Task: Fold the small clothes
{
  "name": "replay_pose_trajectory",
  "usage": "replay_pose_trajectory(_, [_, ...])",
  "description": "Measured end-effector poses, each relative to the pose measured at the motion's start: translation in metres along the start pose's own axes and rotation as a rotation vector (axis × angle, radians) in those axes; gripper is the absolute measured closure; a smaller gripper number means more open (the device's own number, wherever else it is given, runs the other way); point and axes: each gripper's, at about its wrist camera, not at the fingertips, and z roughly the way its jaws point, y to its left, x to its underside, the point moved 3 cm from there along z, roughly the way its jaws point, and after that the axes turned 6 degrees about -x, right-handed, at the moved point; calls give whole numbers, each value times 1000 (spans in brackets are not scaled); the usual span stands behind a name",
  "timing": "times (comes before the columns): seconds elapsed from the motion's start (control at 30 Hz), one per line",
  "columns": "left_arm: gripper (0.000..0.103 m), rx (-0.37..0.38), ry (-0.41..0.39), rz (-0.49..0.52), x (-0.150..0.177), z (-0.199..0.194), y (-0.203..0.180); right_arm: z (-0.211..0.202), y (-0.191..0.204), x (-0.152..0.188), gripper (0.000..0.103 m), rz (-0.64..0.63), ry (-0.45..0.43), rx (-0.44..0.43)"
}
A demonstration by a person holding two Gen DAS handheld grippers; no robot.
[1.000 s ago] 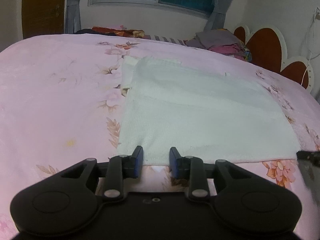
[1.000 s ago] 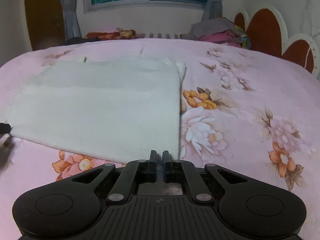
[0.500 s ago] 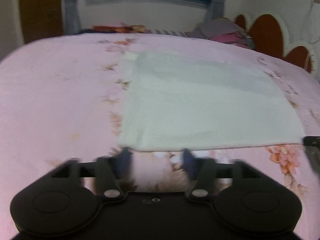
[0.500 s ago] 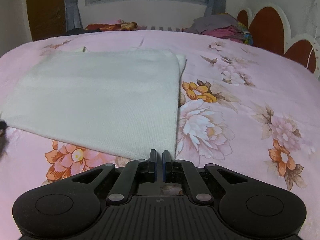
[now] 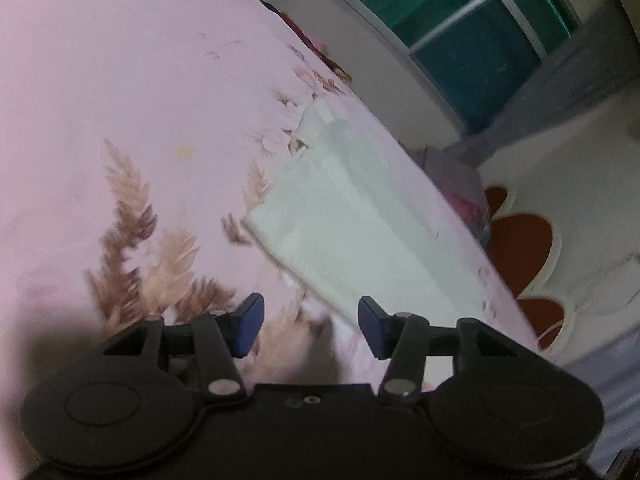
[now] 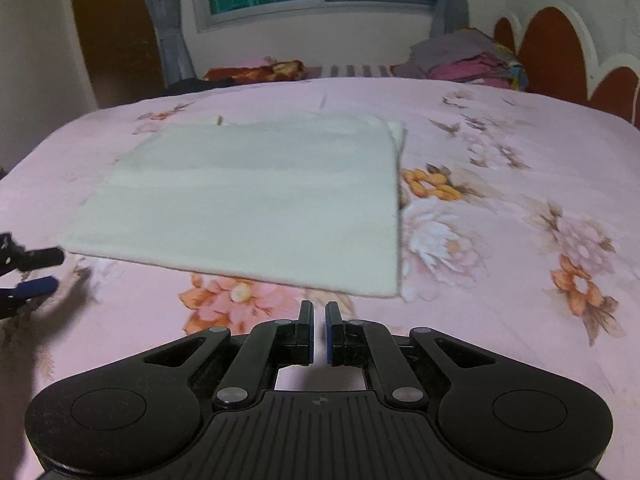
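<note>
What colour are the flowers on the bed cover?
Orange, white and pink flowers on a pale pink bed cover, best seen in the right wrist view.

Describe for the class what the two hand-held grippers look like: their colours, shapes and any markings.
The right gripper is matte black plastic: a ribbed centre plate with a small crosshair mark, round discs on either side, silver pivot pins, and slim fingers with blue pads. The left gripper matches, though its centre plate looks smooth. No cables or sleeves show.

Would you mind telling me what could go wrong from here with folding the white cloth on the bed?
1. The left hand-held gripper, open and empty, has just been closing beside the white cloth; it may pinch the pink bedsheet too.
2. The right hand-held gripper is shut short of the edge.
</note>
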Motion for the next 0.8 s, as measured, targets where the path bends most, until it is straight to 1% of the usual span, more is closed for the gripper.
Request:
replay_pose_trajectory(0.07, [53, 21, -16, -38, -11, 16, 1, 9, 6, -9, 99, -21, 0, -27])
replay_pose_trajectory(0.13, [53, 44, -32, -101, -20, 29, 5, 18, 8, -21, 99, -14, -36, -37])
replay_pose_trajectory(0.17, [56, 54, -42, -130, -24, 34, 6, 25, 8, -29, 99, 6, -43, -42])
replay_pose_trajectory(0.23, [67, 61, -51, -159, -30, 47, 3, 40, 11, -47, 100, 40, -57, -61])
replay_pose_trajectory(0.27, [78, 56, -51, -166, -33, 53, 3, 47, 13, -55, 100, 42, -72, -72])
replay_pose_trajectory(0.3, [92, 48, -48, -167, -35, 60, 3, 57, 17, -65, 100, 43, -68, -92])
replay_pose_trajectory(0.33, [93, 37, -44, -163, -35, 65, 4, 67, 20, -72, 100, 46, -61, -104])
replay_pose_trajectory(0.4, [93, 45, -61, -158, -35, 67, 3, 85, 30, -88, 100, 28, -66, -117])
replay_pose_trajectory(0.5, [93, 37, -67, -115, -36, 65, -2, 109, 43, -107, 100, 2, -63, -128])
replay_pose_trajectory(0.53, [92, 41, -74, -108, -37, 63, -1, 115, 47, -112, 100, -9, -66, -130])
replay_pose_trajectory(0.6, [81, 36, -106, -87, -38, 57, -2, 127, 53, -120, 100, -31, -57, -125])
replay_pose_trajectory(0.63, [79, 31, -117, -85, -37, 55, -4, 133, 55, -123, 100, -38, -54, -127])
replay_pose_trajectory(0.67, [75, 37, -120, -91, -37, 55, -5, 138, 57, -124, 100, -45, -49, -123])
replay_pose_trajectory(0.7, [74, 39, -118, -96, -35, 55, -5, 144, 59, -124, 100, -54, -39, -120])
replay_pose_trajectory(0.73, [74, 32, -119, -100, -35, 56, -6, 149, 61, -123, 100, -57, -28, -120])
replay_pose_trajectory(0.77, [77, 29, -120, -107, -34, 55, -7, 156, 61, -119, 100, -57, -4, -110])
replay_pose_trajectory(0.8, [89, 22, -116, -115, -35, 57, -7, 164, 60, -117, 100, -57, 24, -96])
